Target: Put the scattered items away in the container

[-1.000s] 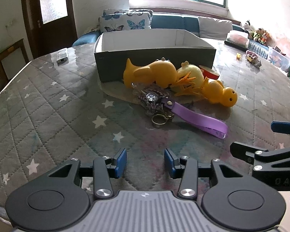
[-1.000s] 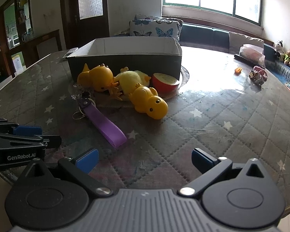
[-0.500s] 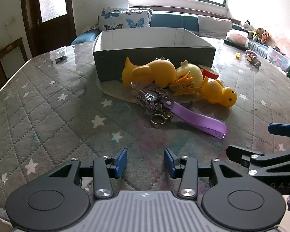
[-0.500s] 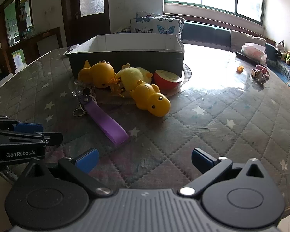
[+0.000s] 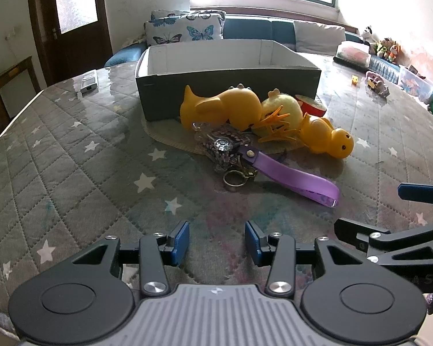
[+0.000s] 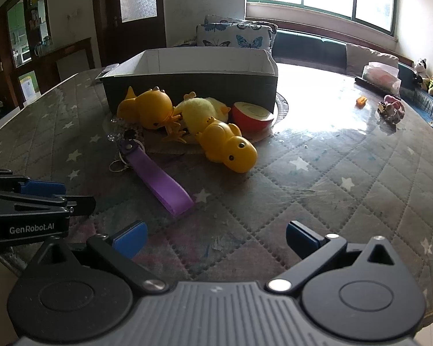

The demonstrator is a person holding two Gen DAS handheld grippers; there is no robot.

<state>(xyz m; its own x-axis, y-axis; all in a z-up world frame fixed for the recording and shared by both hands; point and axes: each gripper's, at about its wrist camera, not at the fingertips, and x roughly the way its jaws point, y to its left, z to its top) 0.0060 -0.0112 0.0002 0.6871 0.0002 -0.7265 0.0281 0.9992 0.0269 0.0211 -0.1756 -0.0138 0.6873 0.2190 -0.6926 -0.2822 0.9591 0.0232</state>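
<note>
Left wrist view: your left claw (image 5: 216, 238) hovers over the quilted table (image 5: 72, 155), pads parted by a modest gap, holding nothing. Just ahead of it lies the keychain (image 5: 225, 148) with its purple strap (image 5: 291, 179); beyond that, two rubber ducks (image 5: 225, 109), a plush chick (image 5: 283, 109) and a red piece (image 5: 311, 106) crowd against the box (image 5: 228, 86). Your right claw (image 6: 215, 238) is spread wide and empty, with the strap ahead to its left and the nearer duck (image 6: 231, 144) straight ahead.
</note>
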